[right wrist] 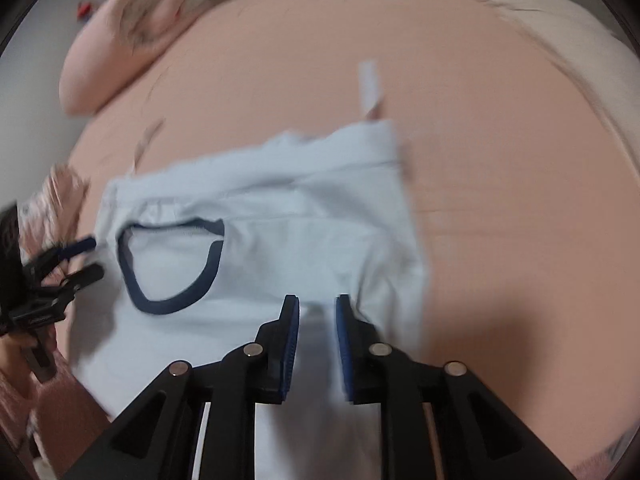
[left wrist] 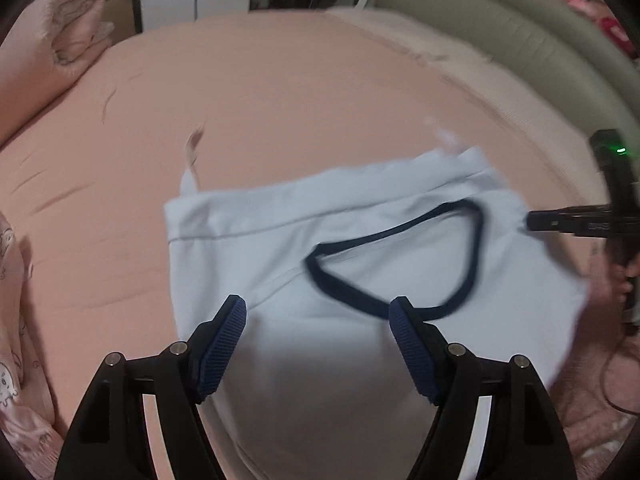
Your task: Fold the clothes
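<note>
A pale blue shirt (left wrist: 360,264) with a navy collar (left wrist: 400,264) lies folded on the pink bed (left wrist: 280,100). The left gripper (left wrist: 318,312) has its jaws wide apart; the right gripper (right wrist: 318,308) has its jaws narrowly apart, empty. Motion blur smears the shirt's edges

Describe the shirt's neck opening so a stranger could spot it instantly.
Start at the big pink bed sheet, then find the pale blue shirt spread on it. Its neck opening is the loop edged in dark navy trim, the only dark line on the plain fabric.

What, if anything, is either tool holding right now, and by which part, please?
Nothing is held. The left tool and right tool are both open above the light blue T-shirt, which lies folded on the bed.
</note>
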Motion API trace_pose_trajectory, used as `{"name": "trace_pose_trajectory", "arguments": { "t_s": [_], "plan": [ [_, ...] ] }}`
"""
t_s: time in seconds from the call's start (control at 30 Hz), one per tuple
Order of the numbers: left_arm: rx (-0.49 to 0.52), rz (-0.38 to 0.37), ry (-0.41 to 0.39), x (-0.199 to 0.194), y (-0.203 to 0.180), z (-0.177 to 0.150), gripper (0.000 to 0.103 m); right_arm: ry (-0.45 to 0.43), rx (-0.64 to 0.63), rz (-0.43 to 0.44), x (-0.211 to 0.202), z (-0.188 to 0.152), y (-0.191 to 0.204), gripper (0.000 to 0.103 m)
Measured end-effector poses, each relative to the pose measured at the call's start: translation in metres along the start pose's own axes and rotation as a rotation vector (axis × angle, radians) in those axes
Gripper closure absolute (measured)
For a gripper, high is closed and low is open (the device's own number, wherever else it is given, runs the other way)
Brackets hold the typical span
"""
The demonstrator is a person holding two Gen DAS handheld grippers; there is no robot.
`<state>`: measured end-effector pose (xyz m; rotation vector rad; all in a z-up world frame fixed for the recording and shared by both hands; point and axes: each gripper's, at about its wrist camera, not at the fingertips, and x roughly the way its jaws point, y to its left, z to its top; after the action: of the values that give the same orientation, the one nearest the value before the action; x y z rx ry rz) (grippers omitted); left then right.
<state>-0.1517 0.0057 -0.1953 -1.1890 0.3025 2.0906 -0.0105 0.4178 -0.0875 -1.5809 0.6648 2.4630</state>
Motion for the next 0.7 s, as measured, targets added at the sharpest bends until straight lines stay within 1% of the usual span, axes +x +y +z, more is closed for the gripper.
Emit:
{"name": "trace_pose_trajectory", "arguments": {
  "t_s": [0.03, 0.07, 0.1, 0.13, 0.17, 0.2, 0.23, 0.3, 0.33, 0.37, 0.43, 0.47, 0.5, 0.53, 0.57, 0.6, 0.63, 0.7],
  "plan": [
    [0.020, -0.021, -0.026, -0.008, -0.007, -0.003, 0.030, -0.014, 0.008, 0.019, -0.008, -0.005, -0.002, 0.083],
    [0.044, 0.028, -0.015, 0.000, -0.014, -0.008, 0.030, -0.022, 0.010, 0.033, -0.014, -0.010, -0.002, 0.080],
    [0.070, 0.108, 0.011, 0.014, -0.020, -0.015, 0.030, -0.013, -0.005, 0.030, -0.012, -0.017, 0.002, 0.071],
    [0.095, 0.188, 0.038, 0.029, -0.026, -0.022, 0.030, 0.009, -0.031, 0.008, -0.002, -0.024, 0.007, 0.067],
    [0.094, 0.253, 0.039, 0.038, -0.029, -0.030, 0.029, 0.031, -0.059, -0.018, 0.011, -0.031, 0.009, 0.067],
    [0.069, 0.270, 0.009, 0.037, -0.030, -0.033, 0.029, 0.037, -0.057, -0.027, 0.018, -0.034, 0.006, 0.068],
    [0.038, 0.265, -0.011, 0.030, -0.031, -0.032, 0.029, 0.026, -0.023, -0.012, 0.016, -0.034, 0.004, 0.068],
    [-0.027, 0.214, -0.049, 0.009, -0.036, -0.028, 0.029, 0.001, 0.036, 0.012, 0.009, -0.033, 0.002, 0.068],
    [-0.042, 0.180, -0.072, -0.002, -0.040, -0.027, 0.029, -0.030, 0.031, 0.009, -0.003, -0.033, 0.006, 0.067],
    [-0.057, 0.146, -0.095, -0.012, -0.045, -0.027, 0.029, -0.072, -0.002, 0.005, -0.016, -0.035, 0.015, 0.067],
    [-0.022, 0.068, -0.073, -0.020, -0.055, -0.031, 0.029, -0.122, -0.081, 0.021, -0.033, -0.039, 0.034, 0.067],
    [0.005, 0.022, -0.056, -0.018, -0.060, -0.035, 0.029, -0.115, -0.114, 0.043, -0.032, -0.042, 0.045, 0.066],
    [0.041, -0.011, -0.024, -0.009, -0.065, -0.037, 0.029, -0.088, -0.149, 0.074, -0.026, -0.044, 0.055, 0.065],
    [0.084, -0.019, 0.032, 0.002, -0.067, -0.040, 0.029, -0.050, -0.184, 0.093, -0.017, -0.048, 0.064, 0.065],
    [0.130, -0.020, 0.096, 0.013, -0.068, -0.045, 0.029, 0.012, -0.217, 0.084, -0.002, -0.053, 0.069, 0.065],
    [0.155, -0.019, 0.124, 0.016, -0.064, -0.049, 0.027, 0.076, -0.244, 0.066, 0.012, -0.059, 0.072, 0.065],
    [0.172, -0.017, 0.135, 0.014, -0.058, -0.052, 0.027, 0.123, -0.254, 0.046, 0.018, -0.065, 0.066, 0.069],
    [0.149, 0.009, 0.144, -0.001, -0.041, -0.054, 0.027, 0.123, -0.241, 0.063, 0.012, -0.068, 0.051, 0.072]
  ]
}}
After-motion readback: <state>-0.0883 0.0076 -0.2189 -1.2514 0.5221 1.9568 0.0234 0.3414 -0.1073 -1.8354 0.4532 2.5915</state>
